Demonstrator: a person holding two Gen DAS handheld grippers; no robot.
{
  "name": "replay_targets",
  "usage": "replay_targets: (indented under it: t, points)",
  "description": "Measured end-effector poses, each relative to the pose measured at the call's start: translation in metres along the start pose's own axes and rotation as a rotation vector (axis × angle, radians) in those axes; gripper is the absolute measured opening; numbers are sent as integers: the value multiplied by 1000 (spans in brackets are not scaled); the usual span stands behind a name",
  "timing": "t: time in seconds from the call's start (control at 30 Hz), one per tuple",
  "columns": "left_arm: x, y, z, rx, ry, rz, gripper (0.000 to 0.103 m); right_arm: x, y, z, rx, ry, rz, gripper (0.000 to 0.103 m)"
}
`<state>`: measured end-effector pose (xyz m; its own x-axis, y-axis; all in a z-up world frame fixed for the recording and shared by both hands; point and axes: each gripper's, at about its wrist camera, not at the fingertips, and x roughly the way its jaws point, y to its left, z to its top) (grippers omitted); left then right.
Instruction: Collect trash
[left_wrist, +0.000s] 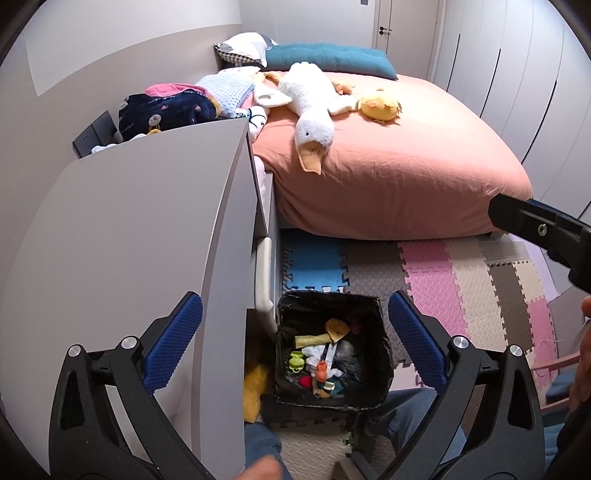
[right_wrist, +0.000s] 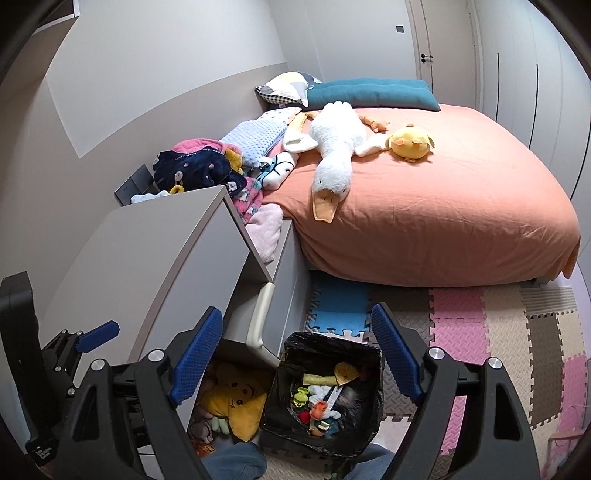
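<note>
A square bin lined with a black bag (left_wrist: 291, 369) stands on the foam floor mat beside a grey cabinet; it also shows in the right wrist view (right_wrist: 275, 402). Several small pieces of trash (left_wrist: 325, 358) lie inside it, among them yellow paper, a green item and an orange item (right_wrist: 319, 408). My left gripper (left_wrist: 295, 339) is open and empty, high above the bin. My right gripper (right_wrist: 297, 362) is open and empty, also above the bin. The right gripper's body shows at the right edge of the left wrist view (left_wrist: 543, 232).
A grey cabinet top (left_wrist: 140, 229) is at the left. A bed with an orange sheet (left_wrist: 406, 166) carries a white goose plush (left_wrist: 306, 103), a yellow chick plush (left_wrist: 380, 107) and blankets. Coloured foam tiles (left_wrist: 443, 280) cover the floor. A yellow toy (right_wrist: 236, 402) lies under the cabinet.
</note>
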<state>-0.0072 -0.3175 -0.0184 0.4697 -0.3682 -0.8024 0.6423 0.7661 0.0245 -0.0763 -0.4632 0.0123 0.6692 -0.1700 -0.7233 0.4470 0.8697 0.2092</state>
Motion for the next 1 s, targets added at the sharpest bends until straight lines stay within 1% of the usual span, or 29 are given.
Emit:
replay_targets:
  t: [0.2, 0.7, 1.0]
  points:
    - [-3, 2, -1, -4, -16, -3, 97, 2, 3, 0, -6, 5, 3, 83]
    - [-7, 8, -1, -5, -23, -36, 97, 0, 12, -1, -24, 5, 6, 83]
    - [-8, 9, -2, -1, -29, -32, 97, 0, 13, -2, -24, 4, 5, 83]
